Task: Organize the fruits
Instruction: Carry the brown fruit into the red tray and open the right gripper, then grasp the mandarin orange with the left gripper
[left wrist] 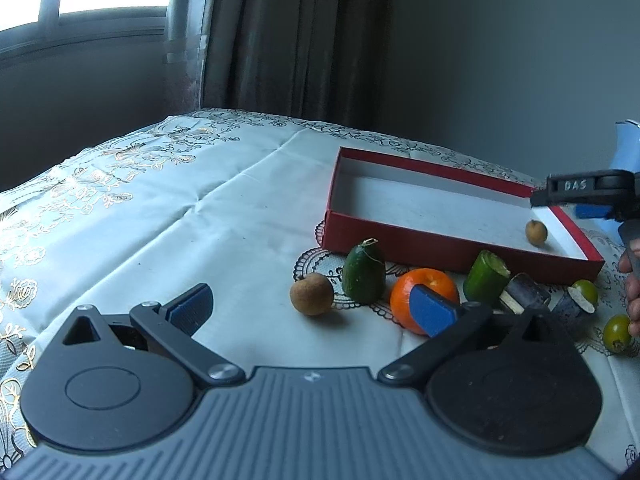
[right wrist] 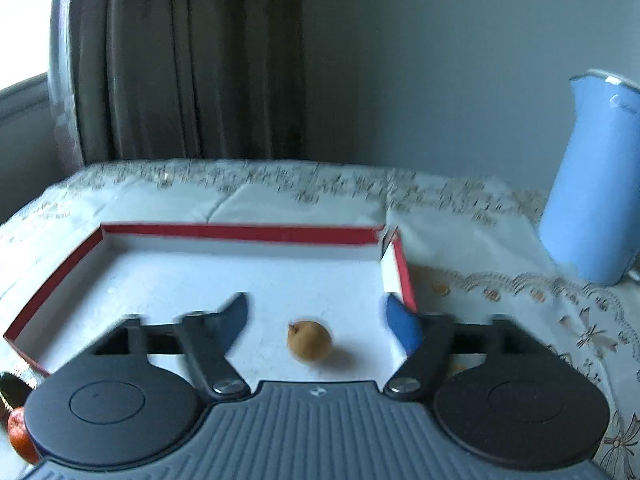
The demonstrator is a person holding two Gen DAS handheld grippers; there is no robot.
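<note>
A red box [left wrist: 440, 254] with a white inside lies on the tablecloth; one small brown fruit [left wrist: 535, 232] lies in it. In front of it lie a brown fruit [left wrist: 311, 294], two green cucumber pieces [left wrist: 363, 274], an orange [left wrist: 428, 286], dark purple pieces [left wrist: 526, 292] and small green fruits [left wrist: 616, 334]. My left gripper [left wrist: 312, 312] is open above the cloth, in front of the brown fruit. My right gripper [right wrist: 320, 322] is open over the box [right wrist: 52, 276], its fingers either side of the small brown fruit [right wrist: 309, 340], apart from it. It also shows in the left wrist view [left wrist: 580, 194].
A tall blue jug [right wrist: 592, 184] stands on the cloth right of the box. A curtain and wall lie behind the table. The embroidered tablecloth [left wrist: 160, 208] stretches left of the fruits. The orange shows at the lower left of the right wrist view [right wrist: 18, 432].
</note>
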